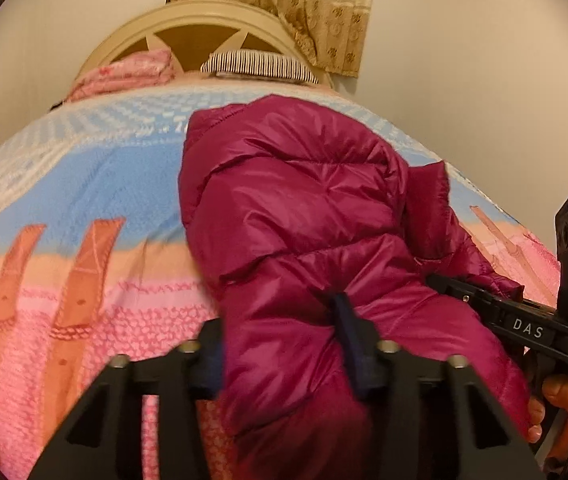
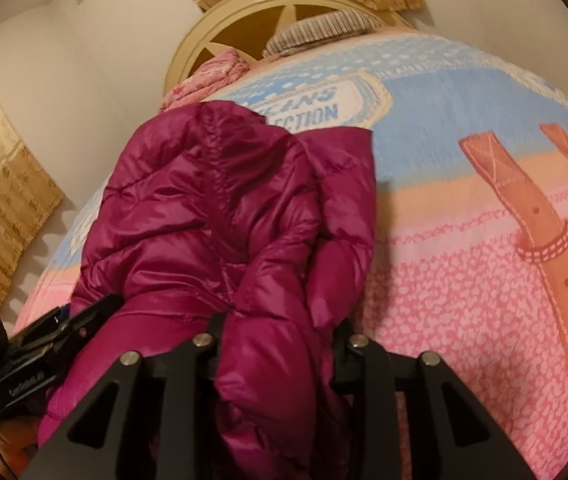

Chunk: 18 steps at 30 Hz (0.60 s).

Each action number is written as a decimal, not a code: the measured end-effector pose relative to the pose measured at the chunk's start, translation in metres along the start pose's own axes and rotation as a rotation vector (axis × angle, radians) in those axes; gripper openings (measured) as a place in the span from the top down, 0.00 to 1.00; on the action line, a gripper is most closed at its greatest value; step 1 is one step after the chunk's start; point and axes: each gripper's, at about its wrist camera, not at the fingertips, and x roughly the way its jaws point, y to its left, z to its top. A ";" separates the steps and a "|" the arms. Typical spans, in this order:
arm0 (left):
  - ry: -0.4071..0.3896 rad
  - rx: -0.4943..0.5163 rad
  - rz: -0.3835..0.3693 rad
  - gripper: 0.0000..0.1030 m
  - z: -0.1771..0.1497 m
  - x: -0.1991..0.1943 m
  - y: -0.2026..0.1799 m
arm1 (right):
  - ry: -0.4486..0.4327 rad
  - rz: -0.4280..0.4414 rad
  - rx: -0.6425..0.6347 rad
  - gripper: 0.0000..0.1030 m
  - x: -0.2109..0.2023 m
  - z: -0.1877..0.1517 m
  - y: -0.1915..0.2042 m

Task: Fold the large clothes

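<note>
Magenta down jacket (image 1: 304, 216) lies bunched lengthwise on the bed's pink-and-blue blanket (image 1: 84, 208). Left gripper (image 1: 280, 344) jaws clamp the jacket's near end. Right gripper (image 2: 280, 336) jaws likewise grip a puffy fold of it. Headboard (image 1: 196, 20) behind.

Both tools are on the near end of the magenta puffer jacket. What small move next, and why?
Probably carry the near end forward toward the far end. The left tool and right tool each pinch bunched fabric of the jacket, which lies lengthwise along the bedspread, so folding it in half looks ready.
</note>
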 end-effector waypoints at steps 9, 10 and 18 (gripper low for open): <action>-0.062 0.003 0.010 0.71 0.006 -0.039 0.010 | -0.046 0.065 0.008 0.76 -0.015 0.002 0.020; -0.070 0.001 0.013 0.71 0.007 -0.044 0.011 | -0.048 0.071 0.004 0.76 -0.015 0.002 0.022; -0.117 -0.030 0.075 0.71 0.002 -0.088 0.043 | -0.041 0.146 -0.054 0.76 -0.011 0.006 0.072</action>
